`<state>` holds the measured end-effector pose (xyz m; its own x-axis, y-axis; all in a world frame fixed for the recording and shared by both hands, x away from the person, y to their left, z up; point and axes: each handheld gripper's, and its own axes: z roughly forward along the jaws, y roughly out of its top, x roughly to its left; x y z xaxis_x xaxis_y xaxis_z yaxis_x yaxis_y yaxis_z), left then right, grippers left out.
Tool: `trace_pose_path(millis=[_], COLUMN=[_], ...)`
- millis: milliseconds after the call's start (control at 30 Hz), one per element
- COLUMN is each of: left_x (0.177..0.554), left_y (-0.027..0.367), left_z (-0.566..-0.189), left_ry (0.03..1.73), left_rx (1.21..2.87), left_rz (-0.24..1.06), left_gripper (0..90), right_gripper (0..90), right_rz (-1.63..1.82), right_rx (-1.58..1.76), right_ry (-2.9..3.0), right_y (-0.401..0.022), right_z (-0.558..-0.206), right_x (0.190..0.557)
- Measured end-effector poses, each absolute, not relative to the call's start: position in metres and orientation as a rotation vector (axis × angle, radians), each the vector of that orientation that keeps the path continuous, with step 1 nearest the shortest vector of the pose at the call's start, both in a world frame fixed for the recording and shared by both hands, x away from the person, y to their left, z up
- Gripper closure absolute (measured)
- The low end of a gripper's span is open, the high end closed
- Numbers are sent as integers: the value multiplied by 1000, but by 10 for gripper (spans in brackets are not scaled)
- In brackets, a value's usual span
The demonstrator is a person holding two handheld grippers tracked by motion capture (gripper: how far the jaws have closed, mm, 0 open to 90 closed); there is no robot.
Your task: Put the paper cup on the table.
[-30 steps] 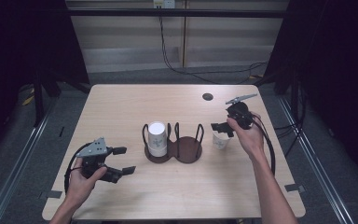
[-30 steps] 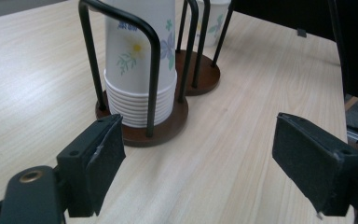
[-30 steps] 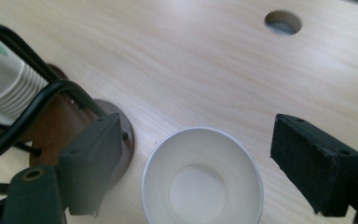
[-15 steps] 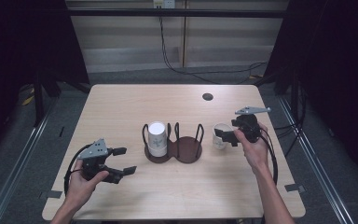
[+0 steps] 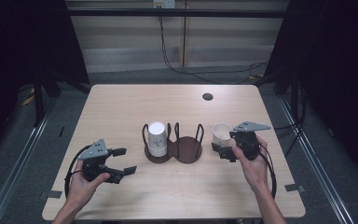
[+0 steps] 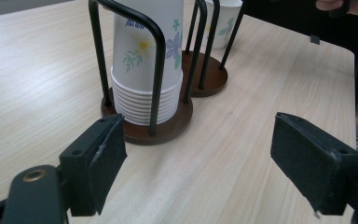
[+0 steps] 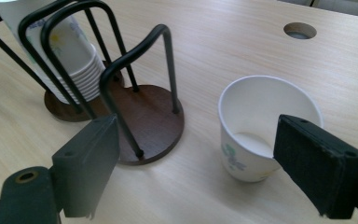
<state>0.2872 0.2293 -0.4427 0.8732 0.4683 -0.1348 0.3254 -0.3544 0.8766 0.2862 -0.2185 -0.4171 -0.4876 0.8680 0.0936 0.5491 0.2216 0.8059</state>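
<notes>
Now the right gripper (image 5: pixel 224 150) sits at the right of the table (image 5: pixel 121 107), its jaws spread wide and having just been opening, with nothing pressed between them. A single paper cup (image 5: pixel 221 136) stands upright on the table right in front of it, mouth up, released; in the right gripper view this cup (image 7: pixel 261 128) stands ahead of the jaws, toward the right one, which hides part of it. It sits just to the right of the wooden cup holder (image 5: pixel 176 148), whose right bay is bare while its left bay holds a stack of cups (image 5: pixel 157 138) turned upside down between the black wire loops. The left gripper (image 5: pixel 123 161) rests low at the near left, jaws apart and gripping nothing, pointing toward the stack.
</notes>
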Motion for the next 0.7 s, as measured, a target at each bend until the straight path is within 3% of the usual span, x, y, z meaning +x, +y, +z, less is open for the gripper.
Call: trace_pose_path(millis=[700], left_x=[282], left_y=[237], left_z=[-453], left_ry=[632], left_rx=[1885], left_rz=[103], left_gripper=[174], right_gripper=[139], right_rz=[1340], right_rx=[1245], right_ry=[2122], right_y=[-189], right_z=[-447], right_x=[241])
